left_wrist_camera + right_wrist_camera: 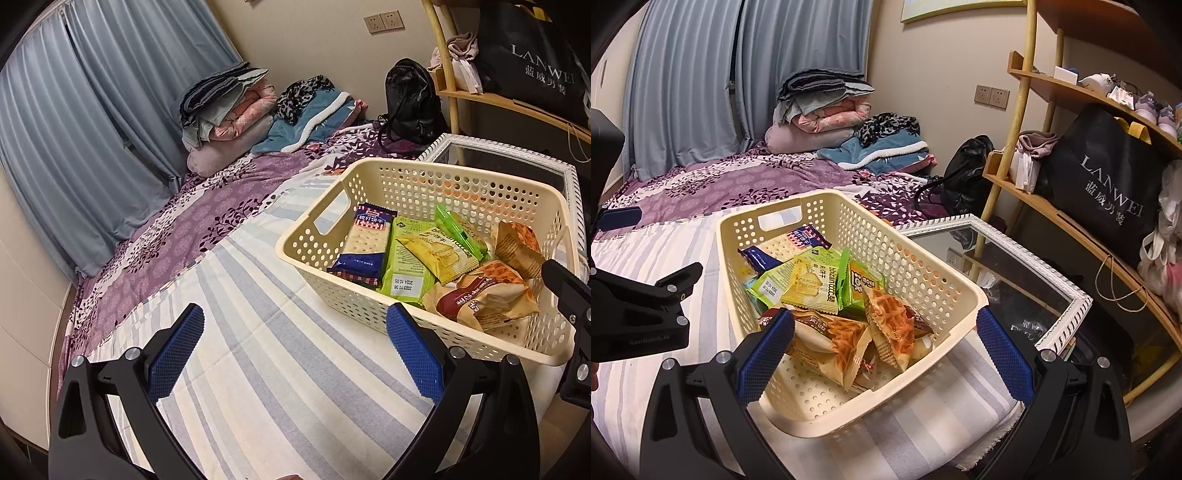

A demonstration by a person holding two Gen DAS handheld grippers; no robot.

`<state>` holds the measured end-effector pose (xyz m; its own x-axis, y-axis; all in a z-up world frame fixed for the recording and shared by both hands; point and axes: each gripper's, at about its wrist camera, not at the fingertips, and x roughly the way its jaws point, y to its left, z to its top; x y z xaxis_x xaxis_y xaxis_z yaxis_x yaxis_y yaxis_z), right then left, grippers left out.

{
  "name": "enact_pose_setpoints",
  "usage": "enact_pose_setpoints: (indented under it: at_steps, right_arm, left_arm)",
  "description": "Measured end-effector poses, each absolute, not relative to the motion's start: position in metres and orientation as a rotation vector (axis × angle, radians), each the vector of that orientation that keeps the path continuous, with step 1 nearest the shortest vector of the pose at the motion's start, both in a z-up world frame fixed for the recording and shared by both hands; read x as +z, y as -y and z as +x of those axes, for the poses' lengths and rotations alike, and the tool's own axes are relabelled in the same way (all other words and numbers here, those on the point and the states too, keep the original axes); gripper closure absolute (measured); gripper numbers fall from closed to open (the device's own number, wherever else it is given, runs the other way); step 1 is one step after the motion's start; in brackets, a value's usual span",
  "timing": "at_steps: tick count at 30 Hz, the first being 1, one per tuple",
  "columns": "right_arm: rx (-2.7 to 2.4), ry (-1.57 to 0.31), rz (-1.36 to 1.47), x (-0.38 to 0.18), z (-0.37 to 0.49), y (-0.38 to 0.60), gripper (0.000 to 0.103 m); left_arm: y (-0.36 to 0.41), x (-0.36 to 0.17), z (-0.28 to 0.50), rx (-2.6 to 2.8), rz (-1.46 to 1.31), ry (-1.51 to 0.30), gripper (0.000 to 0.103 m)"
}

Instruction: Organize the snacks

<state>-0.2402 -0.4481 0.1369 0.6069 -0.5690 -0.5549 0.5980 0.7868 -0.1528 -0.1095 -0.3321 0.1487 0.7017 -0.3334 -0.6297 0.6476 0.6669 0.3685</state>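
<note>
Striped cloth [258,350] covers the bed in the left wrist view, wide and bare ahead of the left gripper [295,354], whose blue-padded jaws stand apart holding nothing. Just right of them sits a cream perforated plastic basket [369,177] at the bed's corner, beside a glass-topped counter [517,155]. Inside lie a blue cracker pack [364,245], green and yellow packets [436,251], and crinkled orange snack bags [491,299].

From the right wrist view, the right gripper [886,354] hangs over the basket's near end [849,417], jaws spread wide and empty, one at each side of the orange snack bags [886,325]. Wooden shelves [1052,206] crowd the right, and the left gripper's black body [635,306] sits close on the left
</note>
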Motion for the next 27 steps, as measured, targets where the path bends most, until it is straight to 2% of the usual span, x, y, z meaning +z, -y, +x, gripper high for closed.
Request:
enact_pose_setpoints:
  at_steps: [27]
  right_arm:
    - [-0.674,-0.623,0.073,0.133,-0.241,0.454,0.005]
  left_arm:
    - [0.343,0.145,-0.114,-0.603,0.663,-0.546,0.003]
